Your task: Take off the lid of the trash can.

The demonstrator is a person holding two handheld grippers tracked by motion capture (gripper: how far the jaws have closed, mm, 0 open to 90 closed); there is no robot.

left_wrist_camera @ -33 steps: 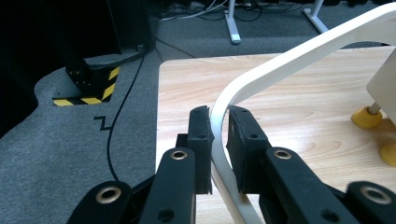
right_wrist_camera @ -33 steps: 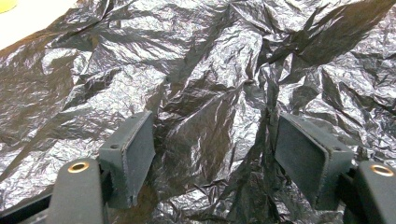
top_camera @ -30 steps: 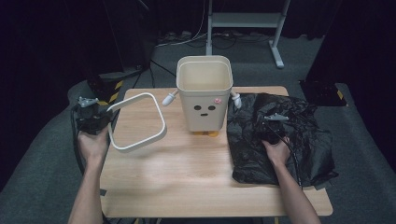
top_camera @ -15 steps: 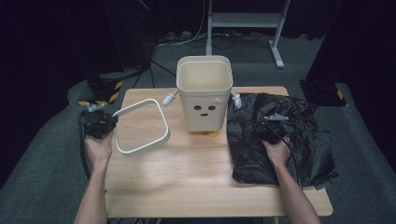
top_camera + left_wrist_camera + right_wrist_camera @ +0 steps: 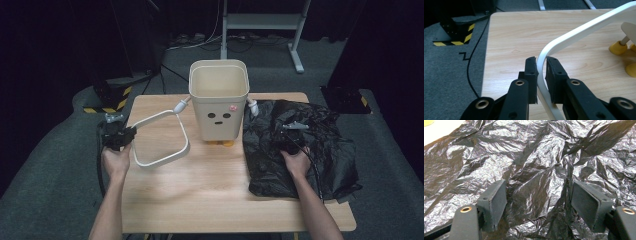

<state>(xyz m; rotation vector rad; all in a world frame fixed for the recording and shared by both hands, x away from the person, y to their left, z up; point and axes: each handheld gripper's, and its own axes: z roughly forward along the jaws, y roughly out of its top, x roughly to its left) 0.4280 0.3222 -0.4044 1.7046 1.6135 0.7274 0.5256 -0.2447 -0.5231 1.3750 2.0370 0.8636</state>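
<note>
Left gripper [image 5: 541,72] pinches the stiff, light white ring [image 5: 165,142] at its corner near the table's [image 5: 210,200] left edge; right gripper [image 5: 539,205] gapes wide over the limp, slippery black bag [image 5: 536,162], best pinched at a raised fold.

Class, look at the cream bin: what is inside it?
The cream bin shows bare inner walls near its rim; no liner is fitted. Its bottom is out of sight from the high view.
</note>
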